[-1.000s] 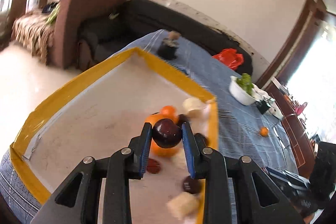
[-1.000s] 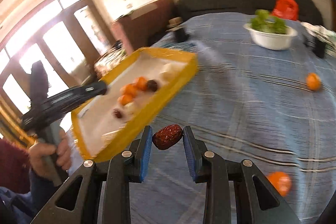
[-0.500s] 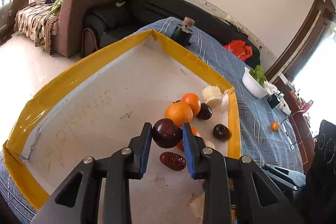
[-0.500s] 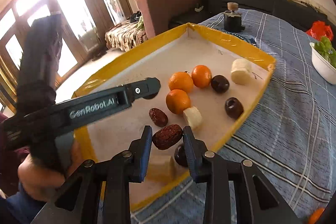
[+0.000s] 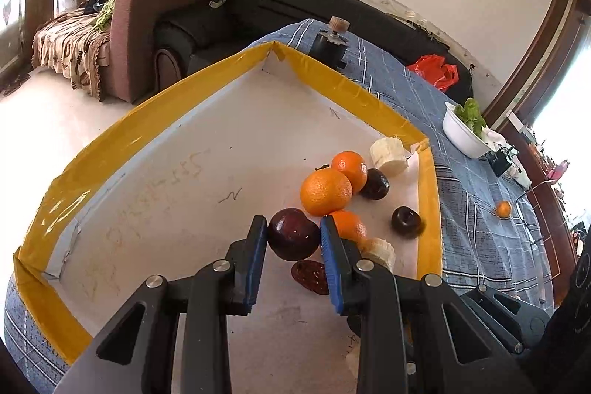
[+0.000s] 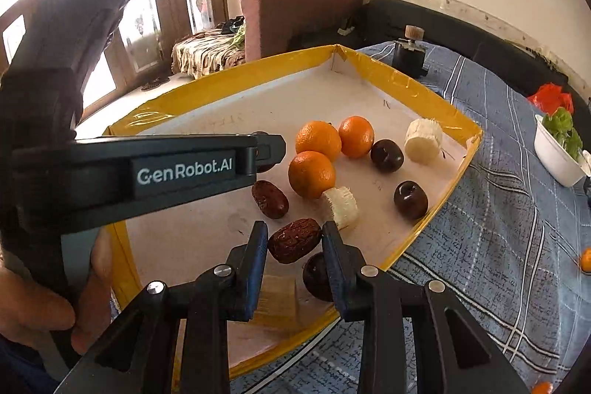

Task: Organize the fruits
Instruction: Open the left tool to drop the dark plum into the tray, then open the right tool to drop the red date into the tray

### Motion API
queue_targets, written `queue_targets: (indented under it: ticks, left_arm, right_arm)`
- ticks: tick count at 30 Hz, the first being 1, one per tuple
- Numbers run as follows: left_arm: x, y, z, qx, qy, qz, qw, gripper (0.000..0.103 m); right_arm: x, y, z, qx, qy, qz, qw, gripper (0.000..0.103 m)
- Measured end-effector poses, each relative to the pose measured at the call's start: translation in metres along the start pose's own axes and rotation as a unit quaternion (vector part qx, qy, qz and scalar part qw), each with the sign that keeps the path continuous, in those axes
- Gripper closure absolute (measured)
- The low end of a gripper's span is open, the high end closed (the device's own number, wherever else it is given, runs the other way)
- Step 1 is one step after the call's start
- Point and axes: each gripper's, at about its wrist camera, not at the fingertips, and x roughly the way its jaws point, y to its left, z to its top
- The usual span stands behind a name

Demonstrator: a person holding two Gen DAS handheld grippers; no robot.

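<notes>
In your left wrist view, the shallow white tray with yellow taped rim [image 5: 354,91] sits on the blue checked tablecloth [image 5: 480,209], and the fruit is gathered toward its right side: three oranges [image 5: 325,191], dark round plums [image 5: 406,222] and pale banana chunks [image 5: 388,157], which looks like the sorting spot. Your left gripper [image 5: 294,239] pinches a dark red round plum [image 5: 293,234] between its blue pads, held above the tray floor near that cluster, likely ready to set down. In your right wrist view, your right gripper [image 6: 294,240] clamps a wrinkled brown-red date [image 6: 294,240] over the tray's near edge, close to another date [image 6: 269,199] lying there. Loose oranges [image 6: 585,259] remain on the cloth.
</notes>
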Motion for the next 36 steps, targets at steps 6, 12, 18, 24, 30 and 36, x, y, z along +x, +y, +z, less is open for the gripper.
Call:
queue_targets:
  ticks: [6, 12, 18, 24, 30, 36]
  left_arm:
    - [0.0, 0.001, 0.001, -0.001, 0.002, 0.003, 1.0, 0.074]
    - [0.0, 0.001, 0.001, -0.001, 0.001, 0.006, 1.0, 0.067]
    - [-0.001, 0.0, 0.0, 0.002, -0.001, 0.01, 0.9999, 0.064]
    - [-0.003, -0.001, 0.0, 0.001, -0.006, 0.008, 1.0, 0.058]
    - [-0.005, 0.001, 0.001, -0.007, -0.011, 0.005, 0.9999, 0.053]
    - [-0.005, -0.002, -0.002, -0.006, -0.006, 0.006, 0.9999, 0.05]
  right_arm:
    - [0.0, 0.004, -0.002, -0.011, -0.006, -0.016, 1.0, 0.068]
    - [0.001, 0.004, -0.001, -0.014, -0.009, -0.02, 1.0, 0.068]
    - [0.001, 0.003, -0.002, -0.014, -0.011, -0.02, 1.0, 0.068]
    - [-0.001, 0.005, -0.004, -0.021, -0.015, -0.018, 1.0, 0.065]
    - [-0.007, 0.004, -0.004, -0.016, -0.026, -0.016, 0.999, 0.059]
    - [-0.017, -0.004, -0.002, 0.001, -0.041, -0.015, 0.999, 0.052]
